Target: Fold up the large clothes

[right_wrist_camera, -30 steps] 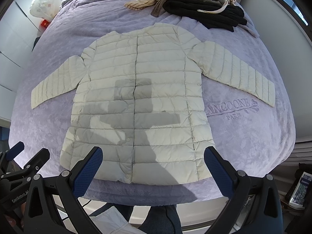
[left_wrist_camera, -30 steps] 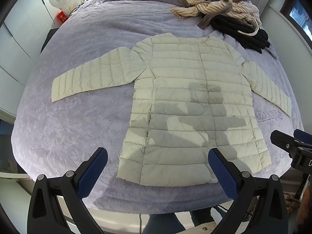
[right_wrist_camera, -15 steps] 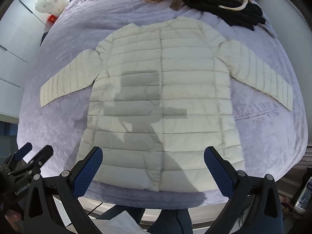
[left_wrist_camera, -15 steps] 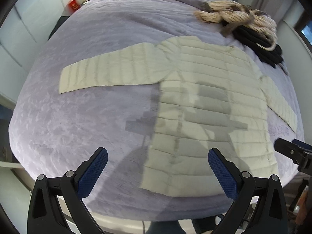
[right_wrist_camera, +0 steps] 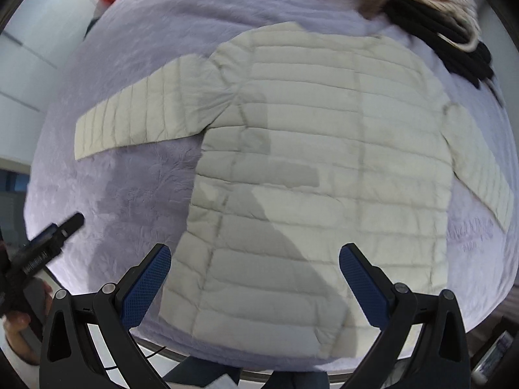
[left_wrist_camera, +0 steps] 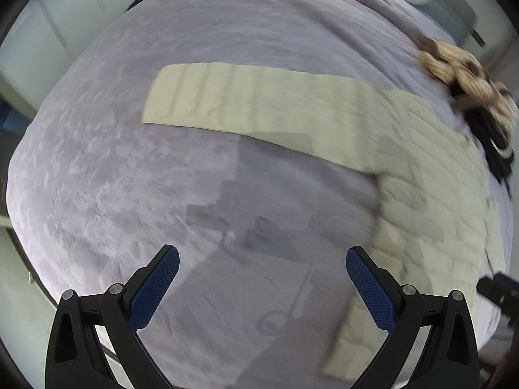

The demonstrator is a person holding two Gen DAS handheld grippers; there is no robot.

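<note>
- Pale quilted jacket [left_wrist_camera: 421,168] is lying flat on the lavender bedspread [left_wrist_camera: 97,178], and in the left wrist view the left gripper [left_wrist_camera: 259,278] is swinging out toward the spread sleeve [left_wrist_camera: 259,100], which a second ago sat far off. Jaws are gaping wide, holding nothing.
- Right wrist view: the right gripper [right_wrist_camera: 253,278] is dropping closer over the hem, jaws also spread and empty. Looks like folding's only starting, sleeve first I'd guess.

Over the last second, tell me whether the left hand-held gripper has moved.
Yes. The left hand-held gripper has swung toward the jacket's outstretched sleeve: the jacket body, earlier centred ahead of it on the bed, now lies off to its right.
</note>
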